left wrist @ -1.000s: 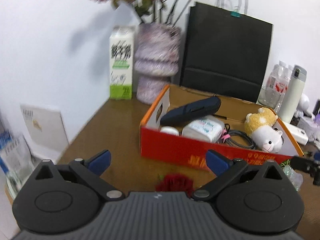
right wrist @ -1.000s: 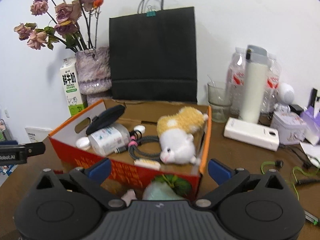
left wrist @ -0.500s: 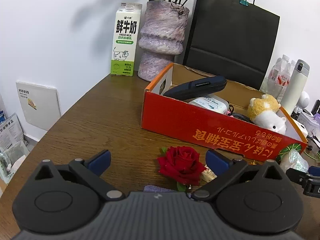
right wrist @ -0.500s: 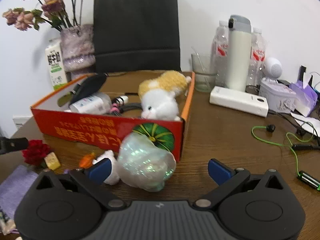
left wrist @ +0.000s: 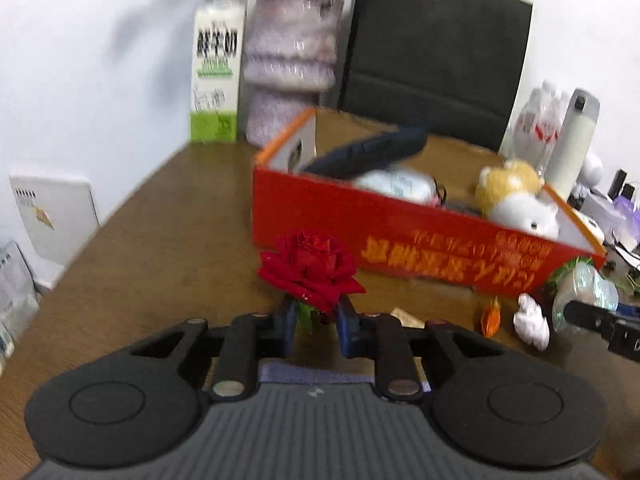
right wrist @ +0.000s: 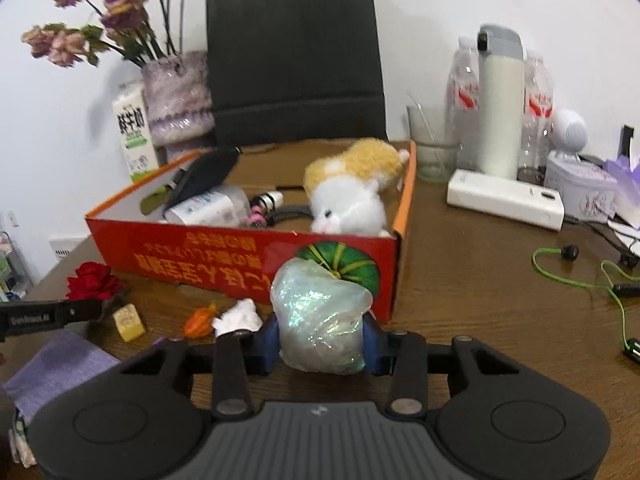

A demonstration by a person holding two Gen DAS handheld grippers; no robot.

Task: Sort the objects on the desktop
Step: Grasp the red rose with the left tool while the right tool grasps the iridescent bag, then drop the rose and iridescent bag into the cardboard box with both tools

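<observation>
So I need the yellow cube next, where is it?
In the right wrist view, low on the left: the yellow cube lies on the table between the red rose and the orange bit.

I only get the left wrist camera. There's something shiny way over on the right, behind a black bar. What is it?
Observer: A pearly shell-shaped thing. The right gripper is closing its fingers on it, and both already touch its sides.
Operator: Is anything on the table to the right of the red box?
Observer: Yes, a green earphone cable lies loose there.
Operator: My picture cuts off the top of the vase. What's in it?
Observer: Dried pink flowers on dark stems.
</observation>
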